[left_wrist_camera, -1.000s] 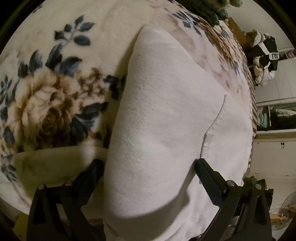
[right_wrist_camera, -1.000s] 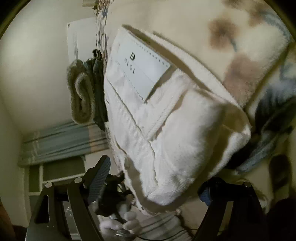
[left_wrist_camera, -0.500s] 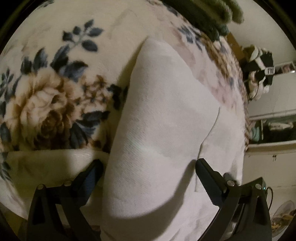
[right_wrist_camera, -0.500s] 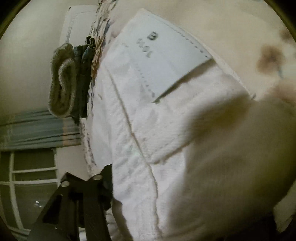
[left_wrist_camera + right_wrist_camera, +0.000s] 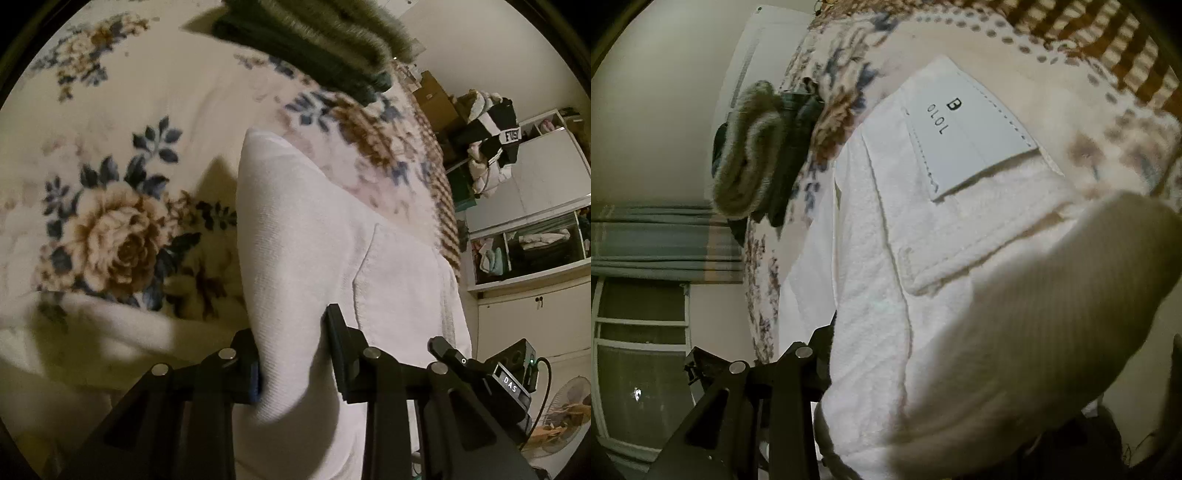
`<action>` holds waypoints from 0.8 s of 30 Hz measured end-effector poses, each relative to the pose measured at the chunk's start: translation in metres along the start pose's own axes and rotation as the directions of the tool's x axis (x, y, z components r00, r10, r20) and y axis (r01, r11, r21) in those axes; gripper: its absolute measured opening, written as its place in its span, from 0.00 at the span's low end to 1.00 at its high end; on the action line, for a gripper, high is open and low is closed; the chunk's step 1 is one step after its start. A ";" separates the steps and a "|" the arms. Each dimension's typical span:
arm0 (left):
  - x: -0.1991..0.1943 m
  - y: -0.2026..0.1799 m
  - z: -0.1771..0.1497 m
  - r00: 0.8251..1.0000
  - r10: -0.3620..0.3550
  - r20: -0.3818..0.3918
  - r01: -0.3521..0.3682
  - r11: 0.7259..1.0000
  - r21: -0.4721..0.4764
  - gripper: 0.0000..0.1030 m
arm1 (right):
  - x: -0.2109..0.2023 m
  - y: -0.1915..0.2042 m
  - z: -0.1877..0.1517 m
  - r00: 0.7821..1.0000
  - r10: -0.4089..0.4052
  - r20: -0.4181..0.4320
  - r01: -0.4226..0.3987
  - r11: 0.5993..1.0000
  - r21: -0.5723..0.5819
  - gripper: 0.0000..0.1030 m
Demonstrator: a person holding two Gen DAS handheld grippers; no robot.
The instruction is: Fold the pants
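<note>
White pants (image 5: 314,236) lie folded on a floral blanket (image 5: 122,155). In the left wrist view my left gripper (image 5: 291,350) is shut on a fold of the pants near their lower edge. A back pocket seam (image 5: 364,269) runs to the right. In the right wrist view the pants' waistband with a white leather label (image 5: 967,140) fills the frame. My right gripper's left finger (image 5: 820,354) presses against the white cloth (image 5: 923,295); the right finger is hidden behind the bunched fabric.
A stack of folded dark green and grey clothes (image 5: 325,48) sits on the blanket beyond the pants, also in the right wrist view (image 5: 757,155). A wardrobe with clothes (image 5: 535,221) stands at right. A window (image 5: 635,350) and curtain are at left.
My left gripper has closed from wide open onto the pants' fold. The right gripper has pushed further into the waistband, and cloth now covers its right finger.
</note>
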State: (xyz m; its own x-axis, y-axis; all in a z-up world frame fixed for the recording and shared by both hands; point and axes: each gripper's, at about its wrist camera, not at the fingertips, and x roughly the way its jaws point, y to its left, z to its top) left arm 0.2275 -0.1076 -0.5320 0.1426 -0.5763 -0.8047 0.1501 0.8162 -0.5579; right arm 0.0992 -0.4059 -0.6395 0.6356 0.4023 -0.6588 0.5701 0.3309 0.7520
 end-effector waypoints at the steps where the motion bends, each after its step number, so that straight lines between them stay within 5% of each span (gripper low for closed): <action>1: -0.009 -0.005 -0.001 1.000 0.002 0.006 -0.002 1.000 0.001 0.26 | -0.007 0.002 -0.002 1.000 0.004 -0.002 -0.004 1.000 -0.004 0.39; 13: -0.055 -0.039 0.007 1.000 0.015 0.018 -0.015 1.000 -0.005 0.26 | -0.053 0.049 -0.007 0.999 0.026 -0.031 -0.027 0.998 -0.048 0.39; 24: -0.030 -0.032 -0.024 0.998 0.022 -0.063 -0.025 0.999 -0.045 0.26 | -0.057 0.007 -0.028 0.998 -0.026 -0.058 0.026 1.000 -0.005 0.37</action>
State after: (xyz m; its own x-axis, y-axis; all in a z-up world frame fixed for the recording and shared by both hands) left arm 0.1952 -0.1154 -0.4942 0.0838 -0.5541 -0.8282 0.1026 0.8315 -0.5459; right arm 0.0522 -0.4030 -0.5958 0.5894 0.4425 -0.6759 0.5835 0.3454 0.7350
